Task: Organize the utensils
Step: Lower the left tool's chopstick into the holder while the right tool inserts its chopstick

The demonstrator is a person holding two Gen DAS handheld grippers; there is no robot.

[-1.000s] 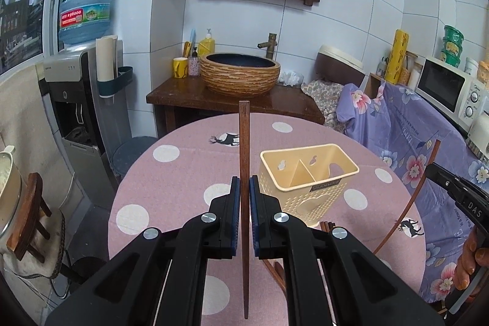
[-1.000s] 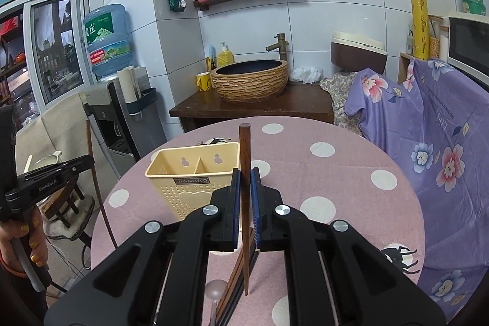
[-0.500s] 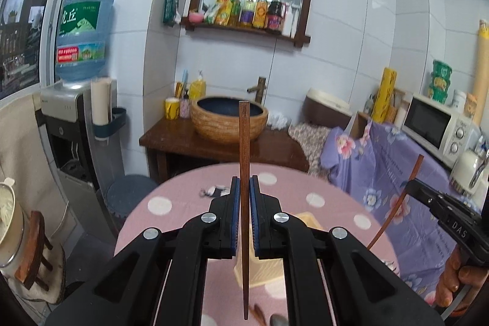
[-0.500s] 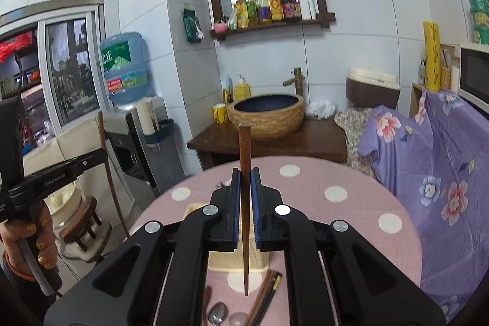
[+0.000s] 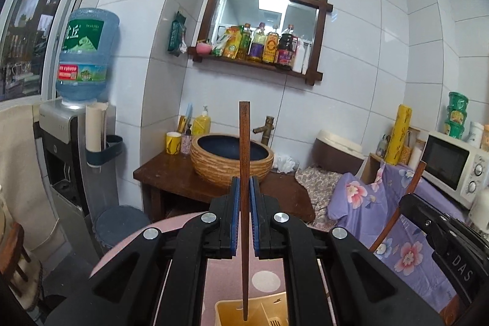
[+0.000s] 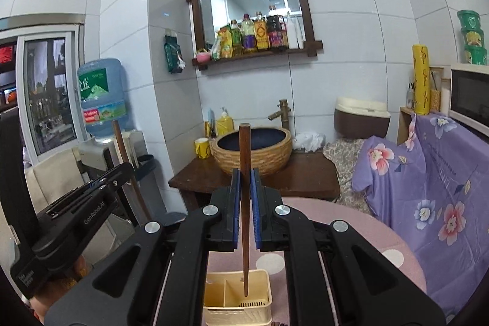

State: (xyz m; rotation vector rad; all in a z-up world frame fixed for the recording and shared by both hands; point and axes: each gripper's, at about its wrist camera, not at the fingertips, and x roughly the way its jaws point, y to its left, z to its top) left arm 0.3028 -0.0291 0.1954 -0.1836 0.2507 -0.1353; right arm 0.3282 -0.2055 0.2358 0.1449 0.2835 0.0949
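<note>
- Left gripper (image 5: 244,219): jaws clamped narrow on a dark wooden chopstick (image 5: 244,203), held upright, lower tip hanging above the cream utensil caddy (image 5: 253,312).
- Right gripper (image 6: 244,219): jaws likewise pinched on a second wooden chopstick (image 6: 244,210), tip poised over the caddy's (image 6: 237,297) right-hand compartment.
- Best kept vertical and lowered straight, tip first, clear of the centre divider (image 6: 225,291); release only once the tip sits well inside.
- Probably wise to drop both sticks into the same compartment, one at a time, avoiding a clash of grippers.
- Caddy on the pink polka-dot desk (image 6: 366,237); compartments seemingly empty, slotted drain visible at the bottom.
</note>
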